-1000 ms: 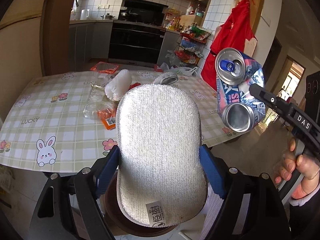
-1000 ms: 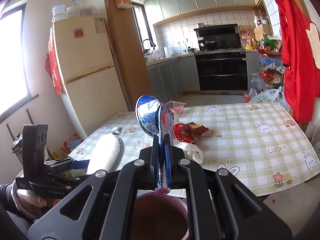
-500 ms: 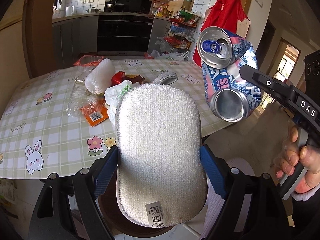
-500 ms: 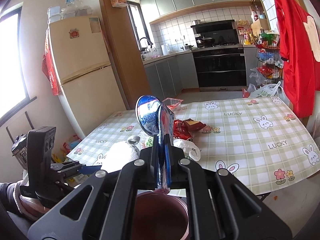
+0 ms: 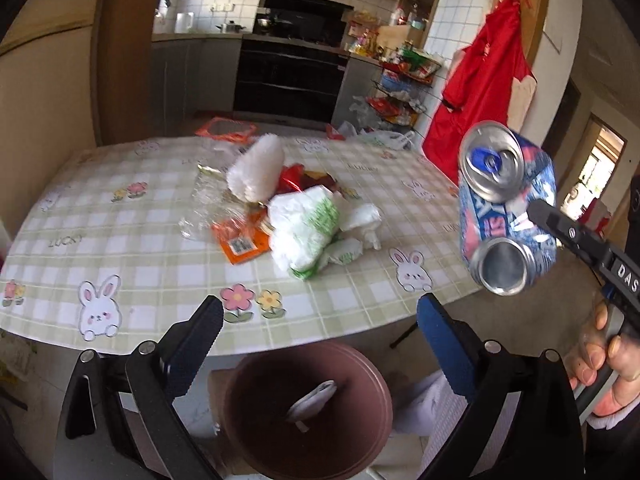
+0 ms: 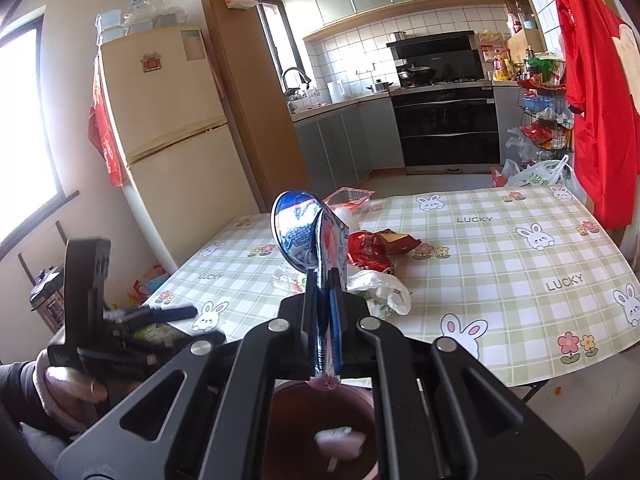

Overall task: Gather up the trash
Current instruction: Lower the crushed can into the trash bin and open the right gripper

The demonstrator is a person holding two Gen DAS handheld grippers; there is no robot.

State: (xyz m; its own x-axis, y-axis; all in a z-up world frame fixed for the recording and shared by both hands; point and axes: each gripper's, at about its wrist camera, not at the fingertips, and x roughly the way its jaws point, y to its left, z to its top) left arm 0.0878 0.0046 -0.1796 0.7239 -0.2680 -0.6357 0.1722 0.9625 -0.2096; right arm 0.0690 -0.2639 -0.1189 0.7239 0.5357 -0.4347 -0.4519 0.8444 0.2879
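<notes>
My left gripper [image 5: 320,312] hangs over the brown bin [image 5: 240,392], its jaws opening with nothing between them. A white scouring pad [image 5: 312,400] lies inside the bin. My right gripper [image 6: 325,300] is shut on a crushed blue and pink can [image 6: 298,236], held upright above the bin [image 6: 288,420]. The same can [image 5: 508,208] shows at the right of the left wrist view. On the checked table [image 5: 120,248] lies a heap of trash: a white and green plastic bag [image 5: 308,228], an orange wrapper [image 5: 240,244], a red wrapper [image 5: 292,176] and clear plastic [image 5: 204,208].
A white fluffy roll [image 5: 256,172] stands behind the heap. The bin sits below the table's near edge. A fridge [image 6: 160,120] is at the left, kitchen counters behind, a red apron [image 5: 480,92] at the right. A hand [image 5: 608,364] grips the right handle.
The white pad has left the left gripper's jaws and now lies in the bin. The left jaws have spread wider. The right gripper still holds the can in place.
</notes>
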